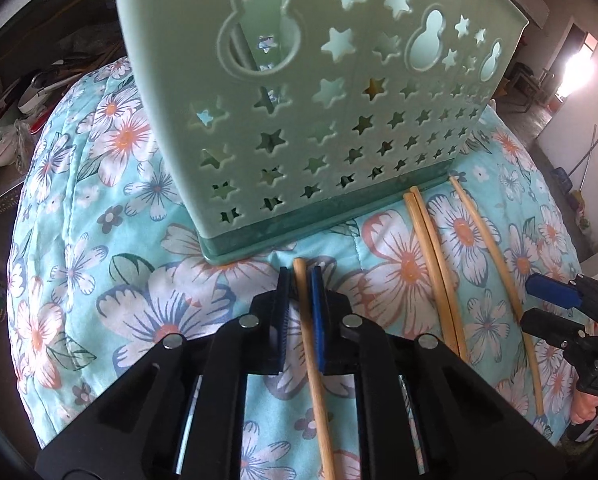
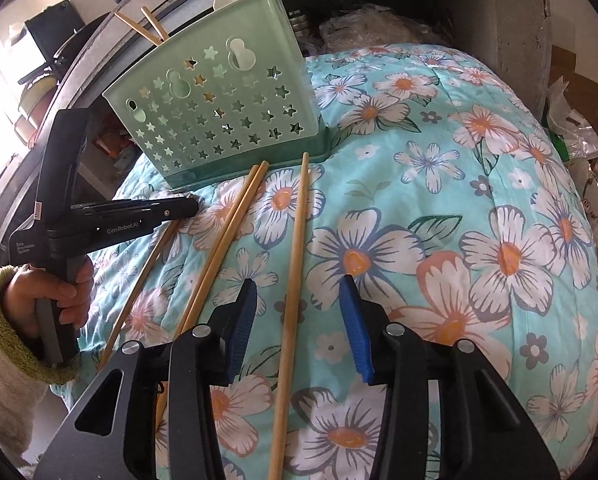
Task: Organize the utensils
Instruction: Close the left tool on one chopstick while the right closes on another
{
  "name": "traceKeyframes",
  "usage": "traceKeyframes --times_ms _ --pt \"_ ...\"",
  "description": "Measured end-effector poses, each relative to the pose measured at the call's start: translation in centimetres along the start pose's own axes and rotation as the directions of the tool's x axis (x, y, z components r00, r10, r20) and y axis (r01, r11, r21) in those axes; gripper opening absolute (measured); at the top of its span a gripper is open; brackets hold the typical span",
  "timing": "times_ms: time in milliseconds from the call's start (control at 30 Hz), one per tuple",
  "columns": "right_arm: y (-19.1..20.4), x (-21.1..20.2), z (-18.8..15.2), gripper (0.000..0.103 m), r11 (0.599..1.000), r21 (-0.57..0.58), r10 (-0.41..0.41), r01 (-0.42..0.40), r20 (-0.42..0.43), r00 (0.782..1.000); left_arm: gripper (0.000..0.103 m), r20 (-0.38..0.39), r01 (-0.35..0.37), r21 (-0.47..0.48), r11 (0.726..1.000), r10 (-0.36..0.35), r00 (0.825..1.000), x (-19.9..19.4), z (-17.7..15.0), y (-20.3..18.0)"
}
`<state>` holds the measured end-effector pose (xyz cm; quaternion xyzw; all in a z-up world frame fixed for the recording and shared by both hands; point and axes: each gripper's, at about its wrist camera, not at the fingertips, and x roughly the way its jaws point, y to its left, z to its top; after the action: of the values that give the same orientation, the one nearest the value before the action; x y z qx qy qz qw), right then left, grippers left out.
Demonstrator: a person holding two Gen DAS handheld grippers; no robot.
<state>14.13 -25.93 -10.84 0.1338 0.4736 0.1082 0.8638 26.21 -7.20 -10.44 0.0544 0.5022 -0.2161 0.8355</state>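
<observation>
Floral quilt (image 2: 439,208), bright doorway (image 1: 577,68)
</observation>
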Motion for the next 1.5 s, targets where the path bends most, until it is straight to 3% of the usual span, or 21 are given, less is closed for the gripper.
traceKeyframes --times_ms 367,767,1200,1500 --pt "0.6 -1.1 0.6 0.036 1.000 -0.013 0.007 -0.007 0.004 1.000 0.005 0.049 0.039 -0.062 0.997 -0.036 0.998 -2.9 -2.5 1.1" --pt "1.1 2.0 5.3 0.024 0.998 -0.059 0.000 -0.001 -0.028 1.000 0.005 0.050 0.048 -0.104 0.993 -0.043 0.998 -3.2 -4.5 2.5" --pt "1.8 6.3 7.9 0.015 0.989 -0.113 -0.110 0.100 -0.084 0.990 0.005 0.052 0.090 -0.121 0.989 -0.084 0.995 -1.8 -5.2 2.5" --pt "1.3 2.0 5.7 0.015 0.997 -0.071 -0.049 0.043 -0.081 0.996 0.005 0.055 0.114 -0.133 0.985 -0.108 0.993 -1.7 -5.1 3.8"
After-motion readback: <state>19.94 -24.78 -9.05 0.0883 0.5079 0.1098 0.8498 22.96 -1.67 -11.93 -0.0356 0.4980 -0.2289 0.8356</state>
